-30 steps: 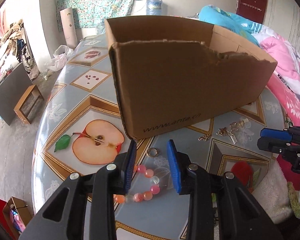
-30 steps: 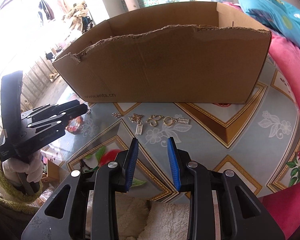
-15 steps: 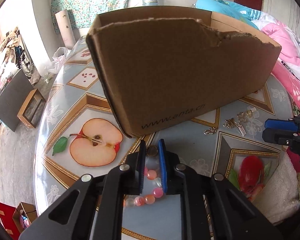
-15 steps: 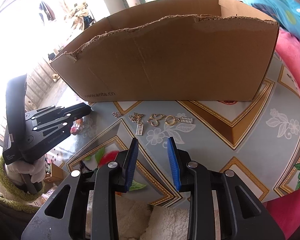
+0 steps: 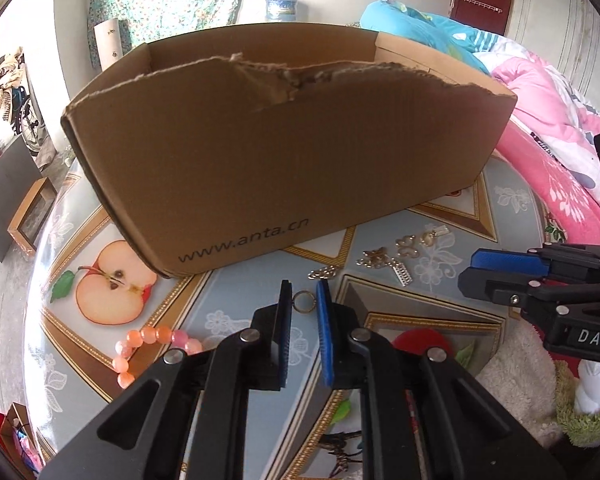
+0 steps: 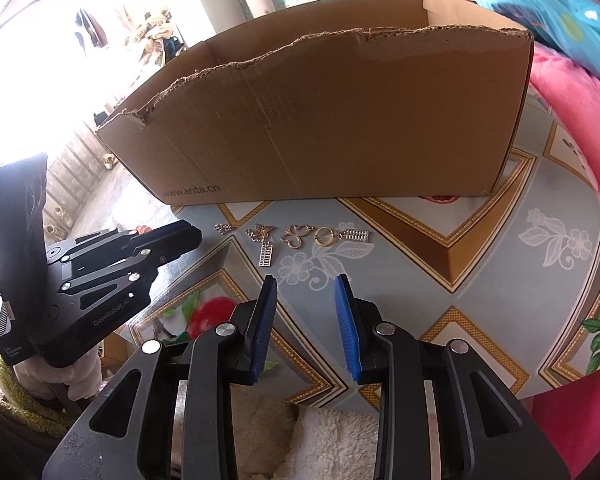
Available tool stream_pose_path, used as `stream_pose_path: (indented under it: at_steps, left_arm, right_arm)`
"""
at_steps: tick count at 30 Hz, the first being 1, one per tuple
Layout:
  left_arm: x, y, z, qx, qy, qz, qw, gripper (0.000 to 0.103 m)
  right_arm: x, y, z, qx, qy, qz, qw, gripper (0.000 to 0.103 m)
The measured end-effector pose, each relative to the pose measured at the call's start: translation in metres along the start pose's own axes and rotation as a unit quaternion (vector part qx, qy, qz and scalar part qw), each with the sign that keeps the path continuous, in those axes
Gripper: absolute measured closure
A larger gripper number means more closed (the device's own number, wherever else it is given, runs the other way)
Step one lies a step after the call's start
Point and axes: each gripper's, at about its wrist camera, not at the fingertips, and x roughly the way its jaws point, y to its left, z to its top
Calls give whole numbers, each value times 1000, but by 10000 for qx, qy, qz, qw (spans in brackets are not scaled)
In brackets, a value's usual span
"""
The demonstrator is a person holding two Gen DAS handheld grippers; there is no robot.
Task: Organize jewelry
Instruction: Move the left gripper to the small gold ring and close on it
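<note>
A torn brown cardboard box [image 5: 284, 152] stands on the patterned table; it also shows in the right wrist view [image 6: 340, 120]. A small gold ring [image 5: 303, 302] lies just ahead of my left gripper [image 5: 303, 300], whose jaws are narrowly open on either side of it. A pink bead bracelet [image 5: 148, 344] lies to its left. Several gold and silver charms [image 5: 396, 254] lie in a row before the box, also in the right wrist view [image 6: 296, 238]. My right gripper [image 6: 306, 292] is open and empty, short of the charms.
The round table [image 6: 480, 280] has a fruit-print cover and drops off at its near edge. A pink quilt [image 5: 560, 152] lies on a bed to the right. A fluffy white cloth [image 6: 332, 440] lies below the table edge.
My left gripper narrowed its jaws and shifted right, from over the bead bracelet to the gold ring. The right gripper stayed open and crept slightly nearer the charms.
</note>
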Motion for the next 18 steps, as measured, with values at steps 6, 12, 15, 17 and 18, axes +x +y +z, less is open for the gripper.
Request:
stream_pose_path:
  at_steps: [6,12,15,17,18]
  left_arm:
    - [-3,-5,-5,-70,4,-23,10000,91]
    - [-1,0,-4,-132,17,13,9999,91]
    - [1,2,-4,-167,36,31,9998,91]
    - [1,4,-4,-191,34,49,9998,91]
    - [1,5,-4,-205,35,41,9998,91]
  right_arm:
    - [1,-1,-3,-106,8,-152,9998,73]
    - [-1,-16,2,-60,-58,-505,9987,74]
    - [0,-18,6,-11,-64,-518,9986,76]
    - [1,-15,8,-34,-71,-445,9990,76]
    - [2,-12,9,-56,-65,-382,9992,78]
